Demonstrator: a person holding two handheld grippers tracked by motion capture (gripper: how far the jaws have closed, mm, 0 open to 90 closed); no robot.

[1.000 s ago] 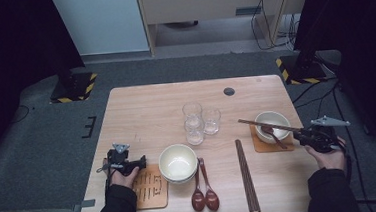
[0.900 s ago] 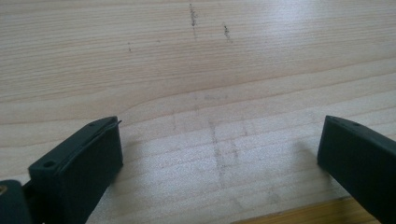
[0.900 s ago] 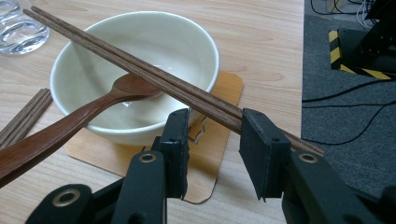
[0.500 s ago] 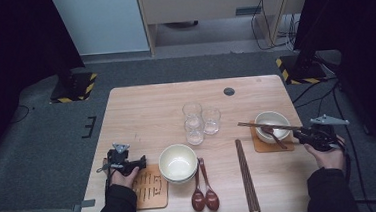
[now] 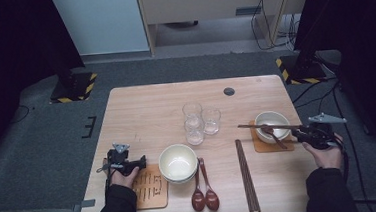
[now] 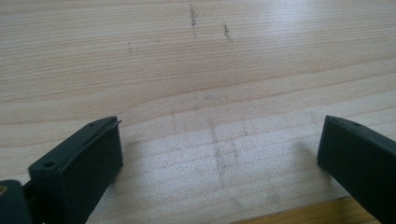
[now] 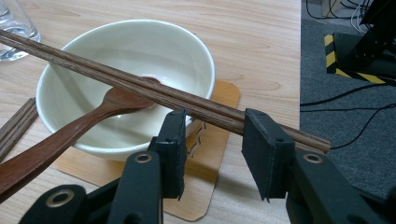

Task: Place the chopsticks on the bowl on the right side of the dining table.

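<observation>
A pair of dark wooden chopsticks (image 7: 116,74) lies across the rim of a cream bowl (image 7: 126,51), running from the rim to the tips of my right gripper (image 7: 212,125). Its jaws stand apart on either side of that end, and the pads do not press on the sticks. A brown wooden spoon (image 7: 70,135) rests in the bowl, which stands on a wooden coaster (image 7: 219,154). From above, the right gripper (image 5: 299,133) is just right of that bowl (image 5: 271,119). My left gripper (image 5: 141,163) is open over bare table (image 6: 196,70) at the front left.
A second cream bowl (image 5: 178,162) stands at the front middle, beside a slotted wooden coaster (image 5: 151,190). Two brown spoons (image 5: 204,192) and another chopstick pair (image 5: 247,177) lie near the front edge. Two clear glasses (image 5: 193,123) stand mid-table. The table's right edge is close behind the right hand.
The far end of the chopsticks over the right bowl has sunk slightly toward the rim. Both hands have kept their places.
</observation>
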